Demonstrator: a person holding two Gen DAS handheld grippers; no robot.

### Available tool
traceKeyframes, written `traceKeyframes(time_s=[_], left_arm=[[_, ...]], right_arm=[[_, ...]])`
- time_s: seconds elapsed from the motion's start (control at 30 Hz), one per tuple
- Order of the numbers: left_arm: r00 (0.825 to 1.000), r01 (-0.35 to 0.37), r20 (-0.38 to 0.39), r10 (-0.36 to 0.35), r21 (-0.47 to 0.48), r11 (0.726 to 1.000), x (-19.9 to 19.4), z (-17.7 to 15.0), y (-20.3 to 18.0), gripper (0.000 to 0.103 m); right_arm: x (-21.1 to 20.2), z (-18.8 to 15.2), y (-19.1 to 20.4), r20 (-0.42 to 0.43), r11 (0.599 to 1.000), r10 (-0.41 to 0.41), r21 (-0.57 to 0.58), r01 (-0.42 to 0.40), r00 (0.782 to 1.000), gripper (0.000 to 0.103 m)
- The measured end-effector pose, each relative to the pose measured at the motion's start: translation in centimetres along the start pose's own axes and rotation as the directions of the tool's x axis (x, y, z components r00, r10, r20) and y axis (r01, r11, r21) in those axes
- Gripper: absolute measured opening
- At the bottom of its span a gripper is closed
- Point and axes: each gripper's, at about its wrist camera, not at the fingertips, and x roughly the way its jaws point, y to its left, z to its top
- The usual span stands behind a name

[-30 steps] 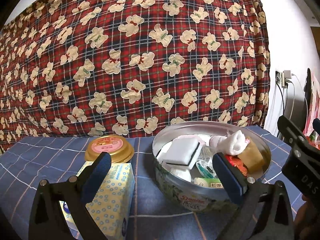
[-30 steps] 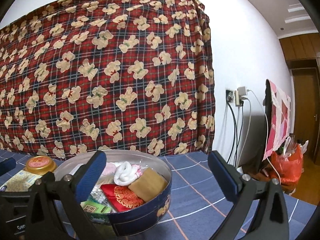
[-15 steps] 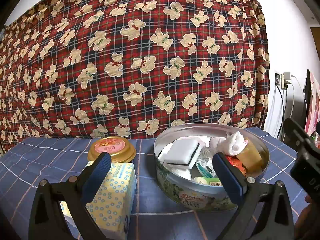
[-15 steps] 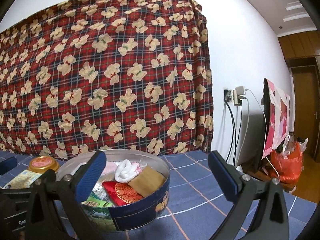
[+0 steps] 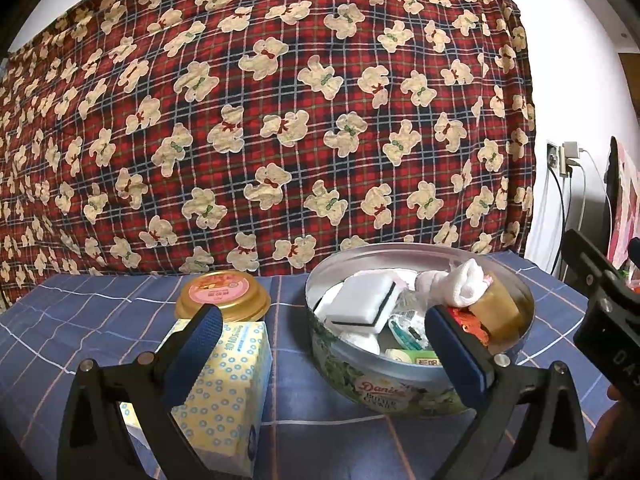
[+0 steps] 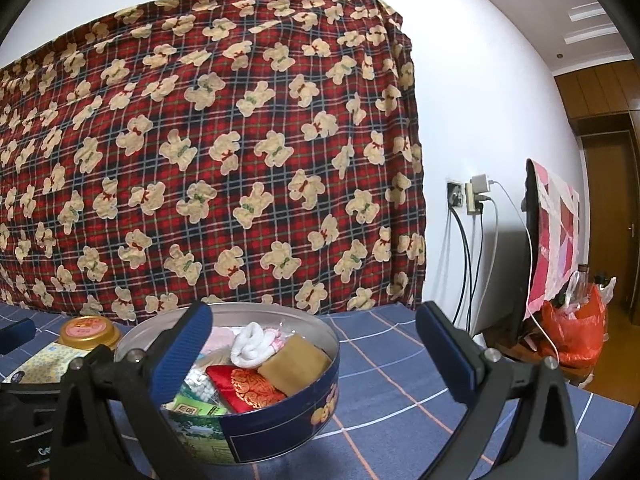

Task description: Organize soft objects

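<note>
A round blue cookie tin (image 5: pixel 396 394) (image 6: pixel 280 420) stands on the blue checked tablecloth. It holds a white sponge (image 5: pixel 362 300), a rolled white sock (image 5: pixel 466 282) (image 6: pixel 252 338), a tan pad (image 6: pixel 294 364), a red embroidered pouch (image 6: pixel 244 386) and small packets. My left gripper (image 5: pixel 332 354) is open and empty, held just in front of the tin. My right gripper (image 6: pixel 316 354) is open and empty, above the tin's right side; its body shows in the left wrist view (image 5: pixel 604 320).
A yellow tissue pack (image 5: pixel 224 384) lies left of the tin, with a gold-lidded jar (image 5: pixel 222 292) behind it. A red bear-print cloth (image 5: pixel 280 120) hangs behind. A wall socket with cables (image 6: pixel 472 200) and a red bag (image 6: pixel 576 332) are off the table's right edge.
Both grippers have risen and drawn back slightly, so the tin sits a little lower and farther in both views. Nothing was taken hold of.
</note>
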Motion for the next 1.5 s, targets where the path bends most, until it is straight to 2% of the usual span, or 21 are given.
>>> traceKeyframes(time_s=[0.13, 1.5], left_arm=[[1.0, -0.027, -0.013, 0.028, 0.011, 1.0, -0.11, -0.06, -0.16, 0.102], [1.0, -0.005, -0.012, 0.005, 0.014, 1.0, -0.19, -0.08, -0.37, 0.102]], right_arm=[[-0.03, -0.01, 0.01, 0.001, 1.0, 0.0, -0.002, 0.0, 1.0, 0.103], [-0.11, 0.11, 0.22, 0.003, 1.0, 0.003, -0.009, -0.003, 1.0, 0.103]])
